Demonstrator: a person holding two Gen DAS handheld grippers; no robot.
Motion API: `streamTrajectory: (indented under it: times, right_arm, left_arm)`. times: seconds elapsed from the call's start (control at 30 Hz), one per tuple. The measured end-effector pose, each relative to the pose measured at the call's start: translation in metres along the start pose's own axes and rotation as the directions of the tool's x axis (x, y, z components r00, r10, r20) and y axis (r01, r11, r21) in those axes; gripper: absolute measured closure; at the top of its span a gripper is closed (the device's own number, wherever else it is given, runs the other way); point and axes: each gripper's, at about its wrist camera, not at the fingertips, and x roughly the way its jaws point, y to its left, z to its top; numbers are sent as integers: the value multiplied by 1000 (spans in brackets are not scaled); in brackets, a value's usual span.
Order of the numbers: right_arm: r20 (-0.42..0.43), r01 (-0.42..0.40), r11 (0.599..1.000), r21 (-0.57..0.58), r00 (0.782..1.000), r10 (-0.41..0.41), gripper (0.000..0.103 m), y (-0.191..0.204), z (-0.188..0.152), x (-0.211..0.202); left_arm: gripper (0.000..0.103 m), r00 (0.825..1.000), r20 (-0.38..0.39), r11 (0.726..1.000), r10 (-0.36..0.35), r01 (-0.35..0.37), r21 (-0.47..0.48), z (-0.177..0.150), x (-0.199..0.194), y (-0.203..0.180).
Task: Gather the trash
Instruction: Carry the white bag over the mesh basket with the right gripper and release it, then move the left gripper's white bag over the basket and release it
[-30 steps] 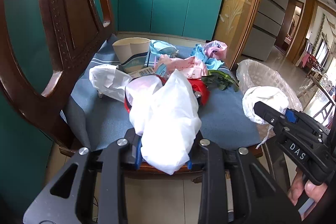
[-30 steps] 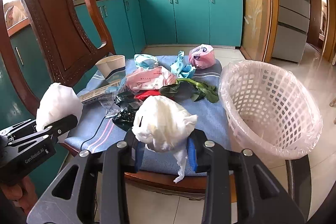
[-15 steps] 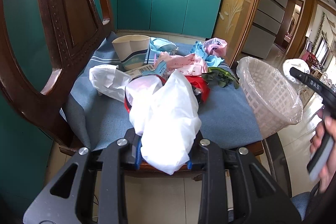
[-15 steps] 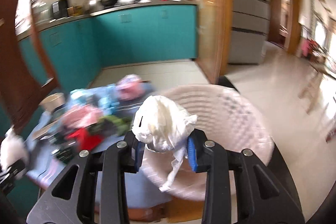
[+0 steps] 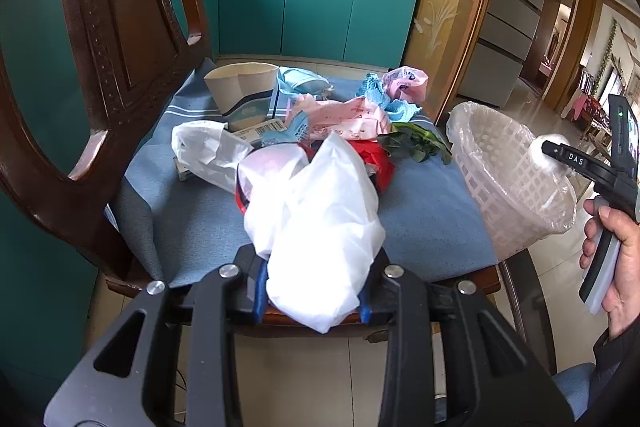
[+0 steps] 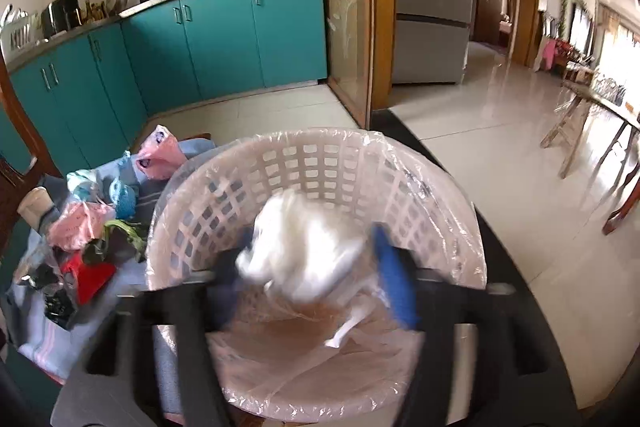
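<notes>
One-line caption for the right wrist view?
Right gripper over the lined basket, white crumpled bag between its fingers.

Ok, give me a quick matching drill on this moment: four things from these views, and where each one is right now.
Things:
1. white plastic bag
2. crumpled white wad
3. paper cup
4. green leaves

Places:
A. far end of the blue cloth
B. over the basket, between the right tongs
C. on the cloth beside the basket
D. clamped in the left tongs

Pairs: 1-D, 2-B, 3-A, 4-C
</notes>
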Motion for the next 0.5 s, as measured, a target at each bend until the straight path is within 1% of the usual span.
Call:
streamTrajectory:
  times: [0.07, 0.1, 0.4, 0.5]
  right_arm:
    - [40, 35, 999, -13, 999, -34, 16, 3, 0, -9]
    - [50, 35, 999, -18, 998, -34, 15, 5, -1, -13]
    - [98, -3, 1000, -25, 995, 6, 14, 8, -3, -38]
    - [110, -28, 999, -26, 993, 31, 14, 10, -5, -48]
  left_arm:
    - [70, 1000, -2, 1000, 2, -2, 2, 0, 1, 0]
    - [70, 1000, -2, 1000, 3, -3, 2, -1, 1, 0]
    - [70, 1000, -11, 1000, 3, -2, 21, -2, 4, -6]
    - [70, 1000, -19, 1000, 5, -4, 28, -3, 8, -7]
